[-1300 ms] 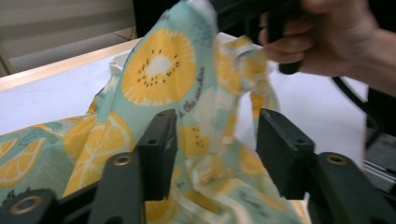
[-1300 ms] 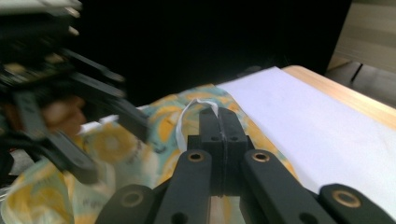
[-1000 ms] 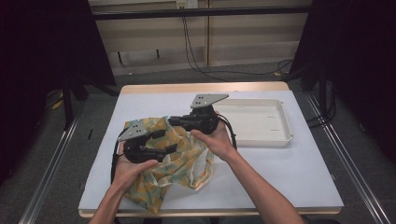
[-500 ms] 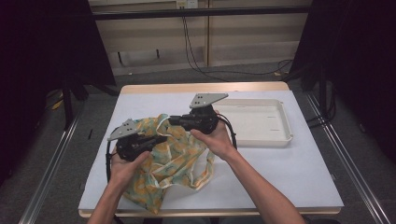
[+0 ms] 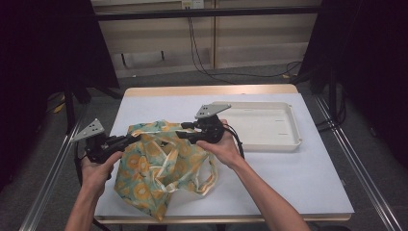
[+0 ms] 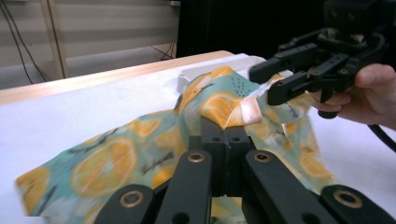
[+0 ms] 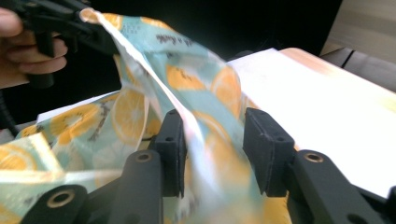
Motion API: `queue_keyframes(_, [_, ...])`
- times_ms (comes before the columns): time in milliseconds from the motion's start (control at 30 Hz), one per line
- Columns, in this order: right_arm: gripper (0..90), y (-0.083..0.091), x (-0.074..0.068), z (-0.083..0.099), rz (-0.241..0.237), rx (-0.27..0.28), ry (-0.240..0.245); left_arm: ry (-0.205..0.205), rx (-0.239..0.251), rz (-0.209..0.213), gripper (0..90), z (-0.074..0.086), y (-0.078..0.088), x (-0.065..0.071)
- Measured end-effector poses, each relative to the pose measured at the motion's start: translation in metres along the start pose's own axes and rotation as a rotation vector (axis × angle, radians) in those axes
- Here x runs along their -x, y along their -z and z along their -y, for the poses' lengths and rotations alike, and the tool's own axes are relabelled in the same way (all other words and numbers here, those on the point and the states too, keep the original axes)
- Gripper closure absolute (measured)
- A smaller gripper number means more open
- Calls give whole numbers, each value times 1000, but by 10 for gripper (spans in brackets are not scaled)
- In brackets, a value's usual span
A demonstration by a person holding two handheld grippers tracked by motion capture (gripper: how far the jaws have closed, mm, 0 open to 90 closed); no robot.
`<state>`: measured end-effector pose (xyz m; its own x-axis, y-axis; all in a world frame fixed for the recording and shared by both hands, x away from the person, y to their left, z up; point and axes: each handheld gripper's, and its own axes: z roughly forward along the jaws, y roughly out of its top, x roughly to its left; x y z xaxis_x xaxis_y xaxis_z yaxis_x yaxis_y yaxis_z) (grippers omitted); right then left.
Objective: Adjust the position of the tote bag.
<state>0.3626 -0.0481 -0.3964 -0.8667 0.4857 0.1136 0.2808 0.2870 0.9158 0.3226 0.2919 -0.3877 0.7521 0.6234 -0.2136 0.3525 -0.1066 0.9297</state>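
Observation:
A teal cloth bag (image 5: 159, 163) printed with orange slices, with cream handles, lies crumpled on the white table (image 5: 298, 178). My left gripper (image 5: 133, 138) is at the bag's left upper edge, and in the left gripper view its jaws (image 6: 226, 135) are shut on a fold of the fabric (image 6: 107, 158). My right gripper (image 5: 183, 131) hovers over the bag's top middle. In the right gripper view it stands open (image 7: 214, 135), with a stretched sheet of the bag (image 7: 126, 107) running between its pads without being pinched.
A shallow white tray (image 5: 288, 139) sits at the table's right rear, just beyond the right hand. The table's wooden far edge (image 5: 207, 90) runs behind. Dark curtains and floor cables surround the table.
My left gripper has moved left and slightly toward the person with the bag's edge in it, pulling the fabric out wider. The right gripper has stayed nearly in place.

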Motion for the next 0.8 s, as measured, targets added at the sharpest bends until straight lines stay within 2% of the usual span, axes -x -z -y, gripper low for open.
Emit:
queue_keyframes(33, [622, 0, 0, 0, 0, 0, 0, 4, 1, -6, 900, 2, 2, -4])
queue_keyframes(67, [676, -1, 0, 0, -12, 3, 1, 19, 12, 6, 900, 4, 4, -8])
queue_keyframes(133, [692, -1, -1, 0, -16, 2, 3, 35, 13, -24, 900, 8, 8, -14])
queue_keyframes(233, [861, -5, -1, 1, -37, -7, 10, 52, 4, -7, 900, 14, 8, -21])
queue_keyframes(300, [895, -7, 0, -1, -34, -3, 11, 65, 5, -5, 900, 17, 8, -25])
queue_keyframes(400, [899, -13, 6, -3, -15, 9, -8, 73, 0, -16, 900, 18, 5, -30])
queue_keyframes(433, [898, -16, 9, -4, -5, 13, -16, 73, -8, -34, 900, 17, 3, -31])
queue_keyframes(500, [897, -22, 15, -5, 29, 15, -22, 67, -29, -36, 900, 16, -2, -34])
queue_keyframes(567, [875, -31, 23, -7, 63, 5, -28, 80, -39, -42, 900, 18, -7, -41])
queue_keyframes(600, [875, -31, 23, -7, 63, 5, -28, 88, -50, -43, 900, 20, -9, -46])
queue_keyframes(633, [843, -37, 28, -6, 93, -4, -31, 94, -66, -61, 900, 21, -12, -50])
queue_keyframes(667, [843, -37, 28, -6, 93, -4, -31, 93, -85, -86, 900, 23, -14, -53])
queue_keyframes(733, [791, -43, 31, -3, 117, -25, -25, 95, -108, -91, 900, 27, -19, -59])
queue_keyframes(800, [729, -49, 35, 2, 141, -55, -36, 110, -108, -96, 900, 30, -20, -63])
